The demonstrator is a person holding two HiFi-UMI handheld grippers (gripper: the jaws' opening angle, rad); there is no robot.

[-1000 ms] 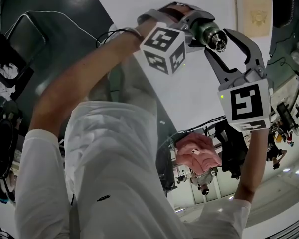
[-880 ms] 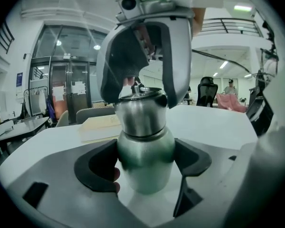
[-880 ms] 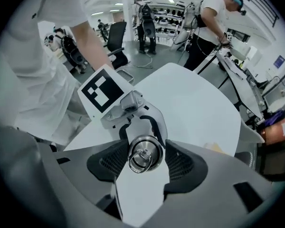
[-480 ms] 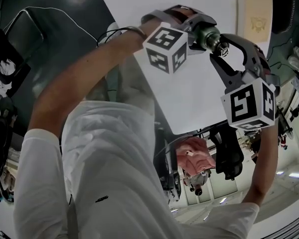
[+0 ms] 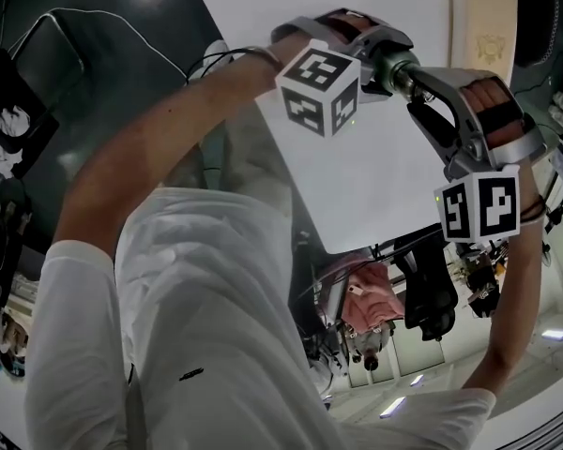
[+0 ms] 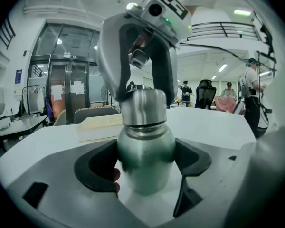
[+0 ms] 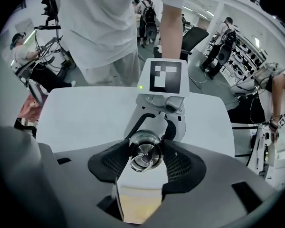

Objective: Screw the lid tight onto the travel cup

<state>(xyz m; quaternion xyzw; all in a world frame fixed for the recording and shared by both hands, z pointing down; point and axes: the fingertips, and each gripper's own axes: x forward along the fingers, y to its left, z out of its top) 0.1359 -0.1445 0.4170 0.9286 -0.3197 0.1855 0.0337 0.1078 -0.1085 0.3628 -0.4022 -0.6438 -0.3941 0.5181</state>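
Left gripper [image 6: 145,167] is clamped on the steel body of the travel cup [image 6: 146,146], which is upright over the white table [image 6: 213,127]. Right gripper [image 7: 146,156] points straight down onto the cup's top, pads pressed against the left and right sides of the lid [image 7: 143,152].

Greenish steel travel cup [image 6: 145,156], silver lid [image 6: 143,106] (mirror-bright)
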